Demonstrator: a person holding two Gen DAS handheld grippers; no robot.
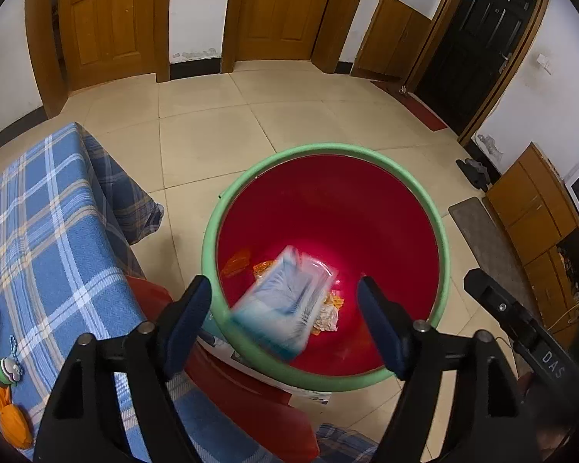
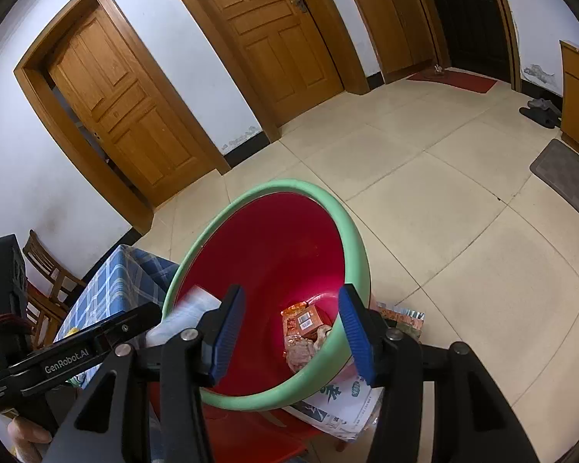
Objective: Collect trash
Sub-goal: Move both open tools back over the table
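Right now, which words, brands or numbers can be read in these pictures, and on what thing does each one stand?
"GenRobot.AI": black body of the left gripper, seen from the right wrist.
"DAS": black body of the right gripper, cut off at the edge.
White printed paper under the green-rimmed red bin: too blurred.

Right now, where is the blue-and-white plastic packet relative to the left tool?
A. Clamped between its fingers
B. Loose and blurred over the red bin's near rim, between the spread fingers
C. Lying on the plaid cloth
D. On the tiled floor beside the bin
B: the blue-and-white packet is blurred and untouched by either finger of the left tool, which stands wide open, and it overlaps the green rim of the red bin.
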